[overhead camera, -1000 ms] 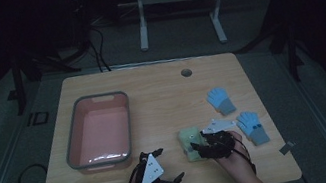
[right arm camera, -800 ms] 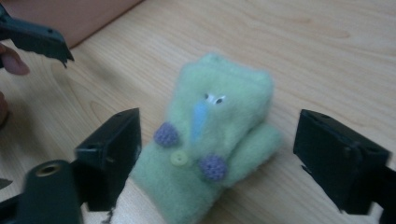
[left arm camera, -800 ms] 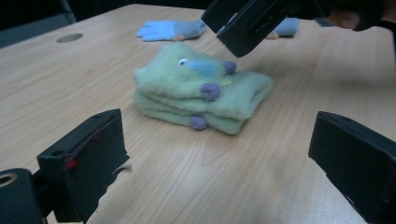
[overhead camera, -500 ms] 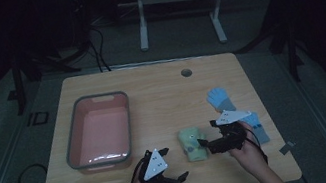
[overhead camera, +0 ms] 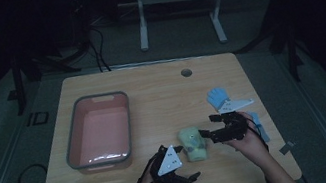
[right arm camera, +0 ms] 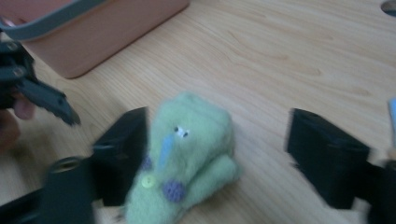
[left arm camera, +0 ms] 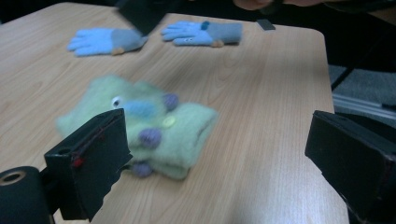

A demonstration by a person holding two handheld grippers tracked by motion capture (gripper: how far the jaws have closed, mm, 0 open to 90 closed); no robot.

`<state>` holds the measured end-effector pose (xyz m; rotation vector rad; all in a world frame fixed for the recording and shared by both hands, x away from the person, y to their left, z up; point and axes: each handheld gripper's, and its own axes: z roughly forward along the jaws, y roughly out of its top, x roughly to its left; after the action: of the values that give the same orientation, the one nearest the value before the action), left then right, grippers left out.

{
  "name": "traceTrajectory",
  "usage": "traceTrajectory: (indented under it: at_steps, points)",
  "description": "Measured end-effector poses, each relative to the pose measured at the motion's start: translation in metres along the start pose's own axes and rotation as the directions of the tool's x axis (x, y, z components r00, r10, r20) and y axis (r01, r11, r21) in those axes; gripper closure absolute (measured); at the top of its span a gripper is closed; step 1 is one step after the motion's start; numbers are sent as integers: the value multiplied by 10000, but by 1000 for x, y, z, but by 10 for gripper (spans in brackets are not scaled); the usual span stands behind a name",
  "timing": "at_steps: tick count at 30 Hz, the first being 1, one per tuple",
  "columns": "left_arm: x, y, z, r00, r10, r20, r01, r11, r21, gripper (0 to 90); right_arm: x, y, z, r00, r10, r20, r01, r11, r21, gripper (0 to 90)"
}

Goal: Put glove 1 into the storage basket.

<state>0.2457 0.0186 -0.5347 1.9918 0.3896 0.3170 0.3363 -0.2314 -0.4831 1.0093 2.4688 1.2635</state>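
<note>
A folded pair of fuzzy green gloves (overhead camera: 193, 143) with purple dots and a yellow button lies on the wooden table (overhead camera: 162, 96) near its front edge. My left gripper (overhead camera: 187, 162) is open just in front and left of the pair. In the left gripper view the green gloves (left arm camera: 149, 126) lie ahead, by the left jaw of my open left gripper (left arm camera: 219, 158). My right gripper (overhead camera: 208, 131) is open at the pair's right side and points at it. In the right gripper view, the green gloves (right arm camera: 187, 149) sit between the wide jaws of my right gripper (right arm camera: 224, 163), closer to the left one.
A pink tub (overhead camera: 99, 130) with a grey rim stands at the table's left, its pink wall (right arm camera: 93, 32) close behind the gloves. Two blue gloves lie flat at the right: one blue glove (overhead camera: 217, 97) and another (overhead camera: 257, 123); blue gloves (left arm camera: 100, 41) (left arm camera: 203, 33).
My right gripper has drawn back to the right, off the green gloves, and now stands open beside them. The green pair sits a little nearer the front edge. The left gripper has barely moved.
</note>
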Motion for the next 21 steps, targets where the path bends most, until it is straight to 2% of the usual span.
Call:
traceTrajectory:
  at_steps: [1, 2, 3, 4, 7, 8, 9, 10, 14, 18, 21]
  points:
    - [0, 1, 2, 9999, 132, 94, -132, 9999, -42, 79, -1, 2, 1, 10000, -17, 4, 17, 10000, -24, 306]
    - [0, 1, 2, 9999, 132, 94, -132, 9999, -42, 110, -1, 2, 1, 10000, -17, 4, 17, 10000, -24, 306]
    - [1, 2, 6, 9992, 404, 29, -404, 9992, -62, 110, -2, 4, 3, 10000, -85, -19, 85, 9999, 63, 356]
    - [2, 4, 9, 9984, 553, 79, -554, 9984, 81, 150, -2, 8, 9, 9996, -269, -80, 271, 9995, 161, 386]
    - [3, 7, 18, 9958, 901, 175, -906, 9955, 275, 195, -3, 11, 22, 9994, -169, -309, 182, 9990, 412, 397]
    - [3, 7, 18, 9958, 901, 175, -906, 9955, 275, 208, -3, 11, 22, 9994, -169, -309, 182, 9990, 412, 397]
    - [3, 10, 25, 9917, 1243, 316, -1259, 9904, 564, 208, -4, 11, 27, 9993, -175, -330, 193, 9984, 539, 392]
    - [3, 10, 29, 9906, 1327, 321, -1346, 9888, 645, 221, -8, 10, 39, 9987, 53, -500, -13, 9969, 792, 376]
    - [10, 8, 43, 9864, 1540, 575, -1603, 9785, 1296, 294, -13, 5, 60, 9948, 408, -933, -281, 9906, 1340, 332]
    - [15, 3, 49, 9854, 1624, 507, -1690, 9693, 1786, 351, -17, -4, 75, 9902, 803, -1143, -577, 9804, 1886, 325]
    - [14, 0, 52, 9790, 2009, 348, -2037, 9554, 2139, 375, -19, -9, 79, 9829, 1077, -1493, -739, 9737, 2155, 361]
